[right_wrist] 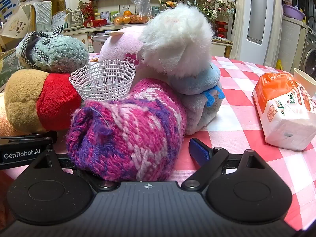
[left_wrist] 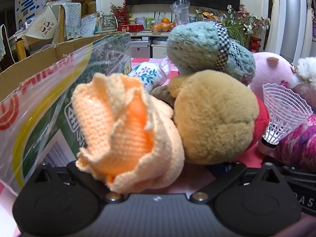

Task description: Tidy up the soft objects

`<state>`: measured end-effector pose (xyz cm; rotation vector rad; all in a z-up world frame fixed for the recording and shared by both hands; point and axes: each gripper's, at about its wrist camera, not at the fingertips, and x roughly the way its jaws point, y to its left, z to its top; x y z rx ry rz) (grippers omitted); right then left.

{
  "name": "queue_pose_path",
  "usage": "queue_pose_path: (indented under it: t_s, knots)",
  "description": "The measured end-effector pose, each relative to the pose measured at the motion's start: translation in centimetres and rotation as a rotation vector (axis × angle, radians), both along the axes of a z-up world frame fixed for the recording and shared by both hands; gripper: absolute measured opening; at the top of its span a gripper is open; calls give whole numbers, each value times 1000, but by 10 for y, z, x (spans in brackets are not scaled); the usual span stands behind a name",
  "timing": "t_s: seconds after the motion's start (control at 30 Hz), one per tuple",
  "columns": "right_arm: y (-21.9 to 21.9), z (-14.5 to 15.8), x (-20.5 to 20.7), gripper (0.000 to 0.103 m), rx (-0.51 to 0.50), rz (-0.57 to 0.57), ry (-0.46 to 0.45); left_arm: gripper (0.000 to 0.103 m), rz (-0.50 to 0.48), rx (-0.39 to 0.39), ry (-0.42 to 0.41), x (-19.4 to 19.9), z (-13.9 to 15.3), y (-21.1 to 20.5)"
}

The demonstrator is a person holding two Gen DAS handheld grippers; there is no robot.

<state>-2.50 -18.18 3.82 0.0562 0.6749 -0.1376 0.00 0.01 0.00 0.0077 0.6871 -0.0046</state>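
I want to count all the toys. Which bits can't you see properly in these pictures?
- Left wrist view: the left gripper's fingertips, hidden behind the peach knitted piece.
- Left wrist view: the pink plush, partly covered by the shuttlecock.
- Right wrist view: the right gripper's left finger, hidden by the pink-purple knitted piece.
- Right wrist view: the paper cup, cut by the edge.

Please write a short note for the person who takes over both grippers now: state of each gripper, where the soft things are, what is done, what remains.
Left gripper: jaws wide, around the peach knitted piece; whether it is clamped cannot be told.
Right gripper: open, jaws either side of the pink-purple knitted roll, blue pad apart from it.
Pile on the checked tablecloth: tan plush with red shirt, teal plush, pink plush, white fluffy plush, plastic shuttlecock.
Cardboard box stands to the left.
Done: nothing visibly sorted. Left: everything, probably into the box.
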Motion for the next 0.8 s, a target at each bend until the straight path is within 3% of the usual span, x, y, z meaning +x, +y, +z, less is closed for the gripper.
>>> queue_pose_path:
  t_s: [0.4,0.8]
  knots:
    - [6,7,-10,103,-1,19,8,102,-35,2,40,-3,4,10]
    - [4,-1,-24,103,17,27,-4,102,-102,54,5,-48,24,16]
